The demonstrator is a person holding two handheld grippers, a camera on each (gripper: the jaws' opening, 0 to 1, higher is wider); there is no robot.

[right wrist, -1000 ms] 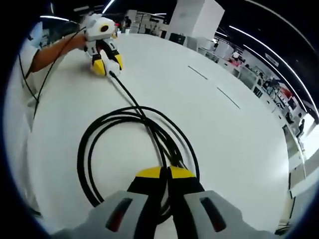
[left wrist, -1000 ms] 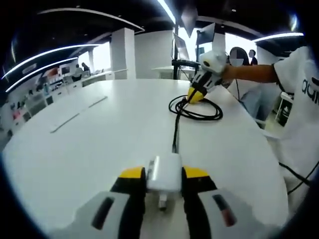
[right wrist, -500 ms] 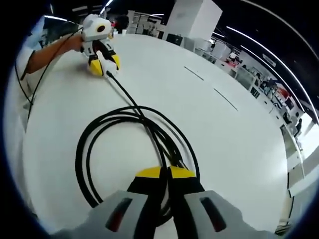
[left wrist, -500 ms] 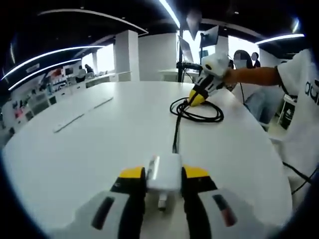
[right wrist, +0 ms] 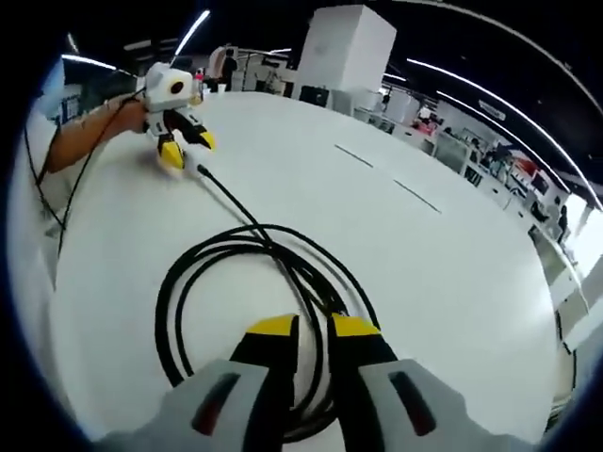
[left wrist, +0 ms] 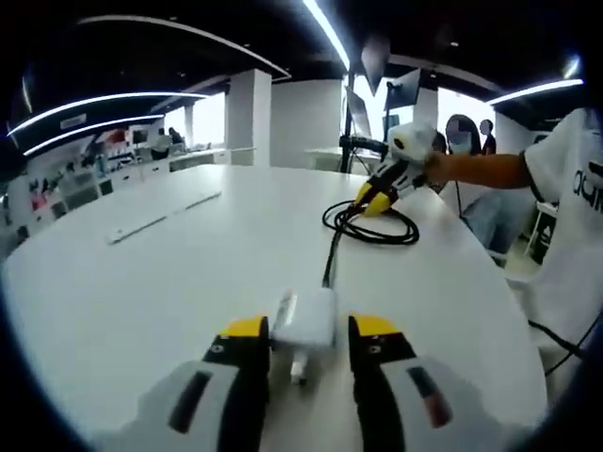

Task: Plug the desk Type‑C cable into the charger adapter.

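Both grippers' fingers part: the left gripper (left wrist: 302, 331) releases the charger adapter (left wrist: 304, 321) onto the bench (left wrist: 170, 282), the right gripper (right wrist: 312, 330) frees the coiled Type-C cable (right wrist: 240, 247), seemingly plugged in.

Count on the white table (left wrist: 141, 292): one white charger adapter (left wrist: 306, 320), one black cable (right wrist: 236, 273) coiled in several loops, and two yellow-tipped grippers, left gripper (left wrist: 303, 331) near and right gripper (left wrist: 377, 196) far right. Two thin flat strips (left wrist: 160, 215) lie far left.

White table (left wrist: 141, 282), coiled cable (right wrist: 236, 282), adapter (left wrist: 306, 320)
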